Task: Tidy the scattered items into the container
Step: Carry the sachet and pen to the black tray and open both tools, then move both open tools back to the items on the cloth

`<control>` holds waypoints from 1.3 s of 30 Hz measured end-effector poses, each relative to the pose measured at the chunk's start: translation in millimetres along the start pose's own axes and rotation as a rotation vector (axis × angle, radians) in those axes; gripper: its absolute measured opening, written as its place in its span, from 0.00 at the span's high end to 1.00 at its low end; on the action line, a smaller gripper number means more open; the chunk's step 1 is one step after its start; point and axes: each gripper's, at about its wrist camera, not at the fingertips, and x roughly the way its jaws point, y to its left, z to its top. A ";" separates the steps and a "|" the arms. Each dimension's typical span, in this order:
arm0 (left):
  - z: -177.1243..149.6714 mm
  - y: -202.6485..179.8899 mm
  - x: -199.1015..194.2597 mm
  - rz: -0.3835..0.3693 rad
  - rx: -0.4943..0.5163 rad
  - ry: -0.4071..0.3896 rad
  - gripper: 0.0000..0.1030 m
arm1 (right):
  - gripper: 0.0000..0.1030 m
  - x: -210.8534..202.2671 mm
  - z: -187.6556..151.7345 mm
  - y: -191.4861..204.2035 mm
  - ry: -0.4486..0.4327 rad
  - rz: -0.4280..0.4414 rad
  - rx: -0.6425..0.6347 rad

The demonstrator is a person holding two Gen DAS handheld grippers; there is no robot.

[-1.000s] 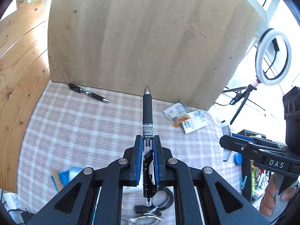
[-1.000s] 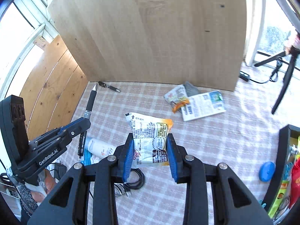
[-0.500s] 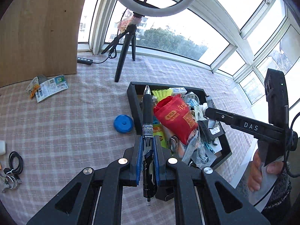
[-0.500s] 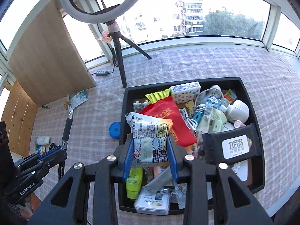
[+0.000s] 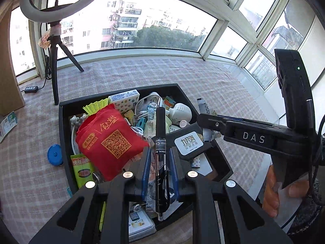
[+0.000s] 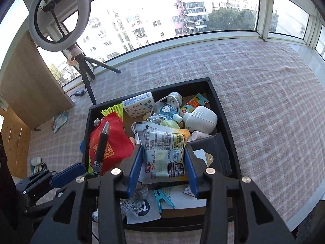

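Note:
A black tray (image 5: 63,126) (image 6: 223,122), crammed with a red pouch (image 5: 109,140), packets and bottles, lies under both grippers. My left gripper (image 5: 160,170) hovers over it with its jaws opening. A black pen (image 5: 160,148) (image 6: 101,144) stands between the blue pads with a gap on each side. My right gripper (image 6: 162,168) is also opening above the tray. A white snack packet (image 6: 164,150) sits loose between its pads. In the left wrist view the right gripper (image 5: 203,120) reaches in from the right.
A ring light on a tripod (image 5: 54,61) (image 6: 59,14) stands left of the tray on the checked cloth. A blue round case (image 5: 54,154) lies by the tray's left wall. A wooden board (image 6: 30,85) and a leaflet (image 6: 60,120) are far left. A hand (image 5: 272,193) holds the right gripper's handle.
Both grippers swung from the wooden board side over to above the tray. Their jaws, shut on the pen and the snack packet before, have spread apart.

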 end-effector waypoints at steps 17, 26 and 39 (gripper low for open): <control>-37.3 120.4 -54.6 0.153 -0.152 -0.035 0.35 | 0.39 29.9 16.3 95.4 0.020 0.154 -0.092; -60.3 249.8 -104.7 0.264 -0.282 -0.069 0.37 | 0.39 58.4 10.4 224.8 0.045 0.224 -0.228; -86.4 461.5 -173.9 0.383 -0.500 -0.118 0.37 | 0.39 126.0 4.2 449.1 0.105 0.328 -0.470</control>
